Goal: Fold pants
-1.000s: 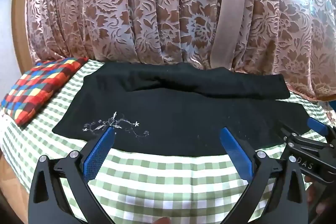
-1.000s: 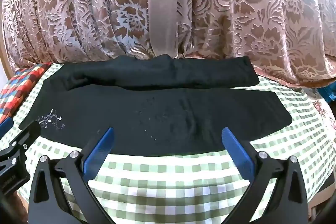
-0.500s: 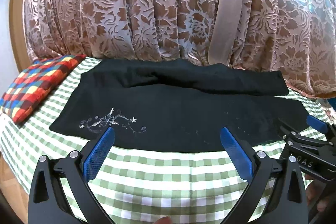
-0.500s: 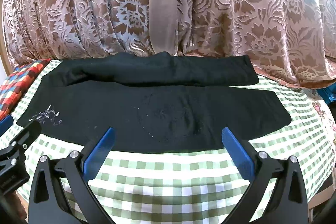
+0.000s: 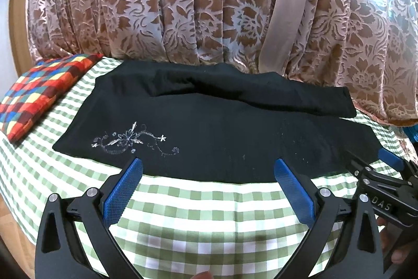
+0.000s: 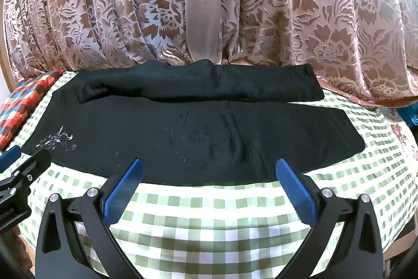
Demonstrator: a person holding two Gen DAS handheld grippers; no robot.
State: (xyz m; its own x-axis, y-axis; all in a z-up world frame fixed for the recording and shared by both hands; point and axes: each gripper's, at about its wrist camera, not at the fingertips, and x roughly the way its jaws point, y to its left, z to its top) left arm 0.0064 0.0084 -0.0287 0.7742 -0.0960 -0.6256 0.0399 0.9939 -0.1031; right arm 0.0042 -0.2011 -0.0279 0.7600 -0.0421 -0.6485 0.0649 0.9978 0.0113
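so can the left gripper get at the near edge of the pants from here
Probably yes: the left gripper is open just short of the black pants, with only bare checked cloth between them and the right gripper off to the side.

- Pants point(image 5: 214, 127): matt black cloth, soft, with pale stitched embroidery point(image 5: 130, 140).
- Sheet point(image 5: 198, 213): matt woven cloth in green and white checks.
- Curtain point(image 5: 183, 4): cloth with a slight sheen and a raised floral pattern.
- Pillow point(image 5: 44, 90): matt cloth in bright checks.
- Left gripper point(image 5: 207, 169): matt black plastic arms, blue ribbed pads point(image 5: 122, 192), shiny metal screws.
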